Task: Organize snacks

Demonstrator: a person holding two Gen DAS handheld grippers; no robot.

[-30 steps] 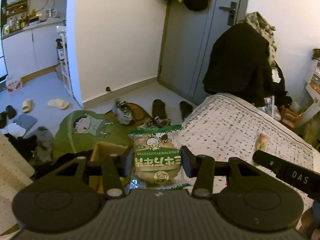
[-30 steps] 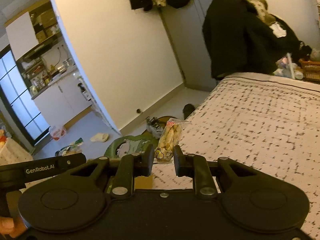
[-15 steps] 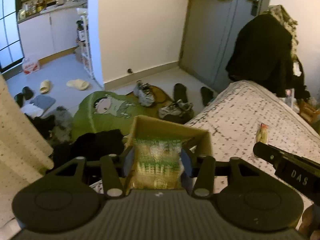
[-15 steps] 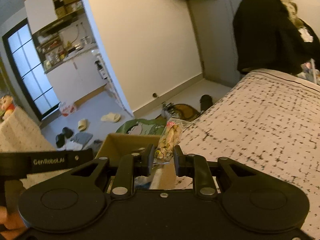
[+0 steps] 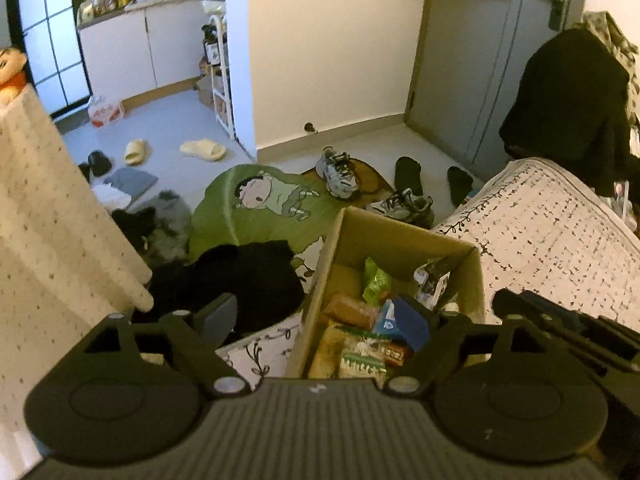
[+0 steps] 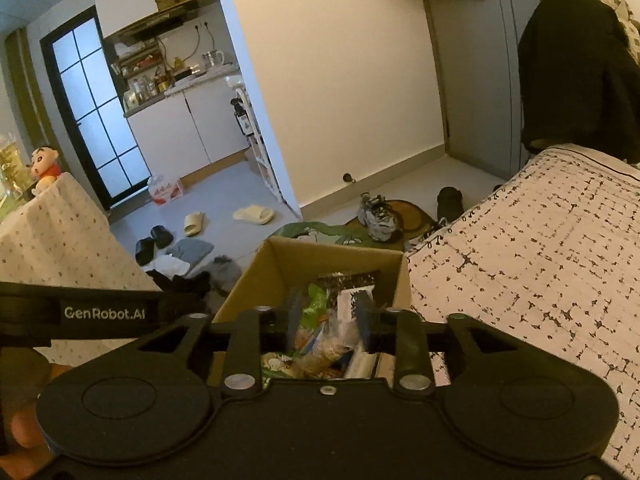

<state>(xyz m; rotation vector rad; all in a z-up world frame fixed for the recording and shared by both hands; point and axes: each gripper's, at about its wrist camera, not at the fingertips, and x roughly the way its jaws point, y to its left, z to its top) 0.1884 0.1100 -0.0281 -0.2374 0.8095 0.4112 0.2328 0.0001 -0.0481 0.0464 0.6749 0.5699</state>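
I count one cardboard box point(image 5: 400, 236) beside one bed point(image 5: 560, 232). Inside it lie several snack packets point(image 5: 360, 344), overlapping too much for an exact number. On the floor: two sneakers point(image 5: 338, 170), two pale slippers point(image 5: 202, 149), one green cartoon mat point(image 5: 248, 204). One doll point(image 6: 44, 166) sits up left.
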